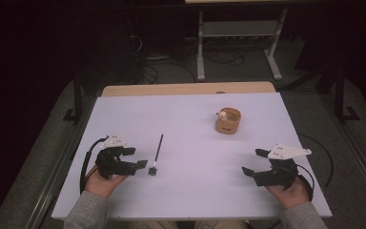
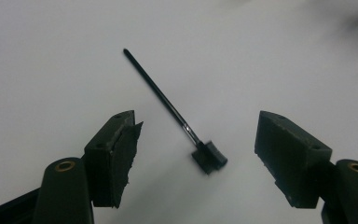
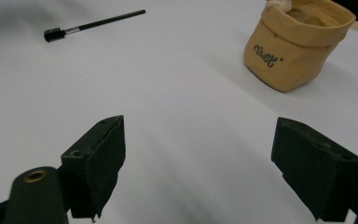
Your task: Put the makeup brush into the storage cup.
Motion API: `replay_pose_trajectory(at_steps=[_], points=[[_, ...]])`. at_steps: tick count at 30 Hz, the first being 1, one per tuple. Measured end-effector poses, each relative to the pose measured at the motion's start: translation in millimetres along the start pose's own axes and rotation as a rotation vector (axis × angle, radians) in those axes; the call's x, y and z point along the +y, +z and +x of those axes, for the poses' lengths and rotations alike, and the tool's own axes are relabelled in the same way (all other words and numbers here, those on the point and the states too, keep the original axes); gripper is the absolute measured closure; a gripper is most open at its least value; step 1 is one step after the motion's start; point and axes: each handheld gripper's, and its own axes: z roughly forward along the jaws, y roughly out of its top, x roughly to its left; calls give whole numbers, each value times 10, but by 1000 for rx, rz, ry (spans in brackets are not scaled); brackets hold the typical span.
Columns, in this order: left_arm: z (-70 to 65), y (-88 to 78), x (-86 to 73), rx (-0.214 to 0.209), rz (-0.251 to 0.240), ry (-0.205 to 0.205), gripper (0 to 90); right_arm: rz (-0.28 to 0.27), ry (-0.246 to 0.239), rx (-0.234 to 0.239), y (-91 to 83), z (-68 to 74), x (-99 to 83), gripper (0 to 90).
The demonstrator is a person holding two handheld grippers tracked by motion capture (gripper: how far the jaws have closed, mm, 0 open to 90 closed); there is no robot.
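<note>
On table: 1 brush, 1 pouch, 2 grippers, jaws apart.

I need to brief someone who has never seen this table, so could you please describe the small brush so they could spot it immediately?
On the white table, look at the near left part, just beside the open left gripper. There lies a thin black brush, bristle head toward the person. It is slim, dark and flat, unlike the squat tan pouch.

dim room, evenly lit white table, soft shadows, mild blur
</note>
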Motion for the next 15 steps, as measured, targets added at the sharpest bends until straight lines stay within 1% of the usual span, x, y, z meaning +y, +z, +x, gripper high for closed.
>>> replay_pose_trajectory(at_steps=[1, 4, 7, 9, 10, 11, 12, 13, 15], points=[[9, 24, 34, 0, -2, -7, 308, -6, -4, -1, -1, -9, 3, 167], [31, 104, 122, 9, 28, -12, 319, -1, -2, 2, 7, -14, 1, 167], [52, 200, 194, 14, 40, -39, 334, 4, -3, 5, 10, -15, -9, 167], [65, 267, 241, 14, 68, -39, 345, 3, -8, 4, 2, -18, -9, 167], [62, 305, 262, 13, 75, -48, 347, 3, -7, 2, -4, -22, -5, 167], [67, 335, 281, 12, 88, -44, 354, -7, -8, 2, -4, -31, -2, 167], [70, 366, 300, 13, 100, -44, 373, -6, -5, 4, -2, -35, 0, 167], [70, 397, 317, 16, 109, -46, 373, -6, -5, 4, -2, -35, 0, 167], [78, 459, 349, 29, 134, -43, 393, 0, -7, 5, 10, -28, -1, 167]])
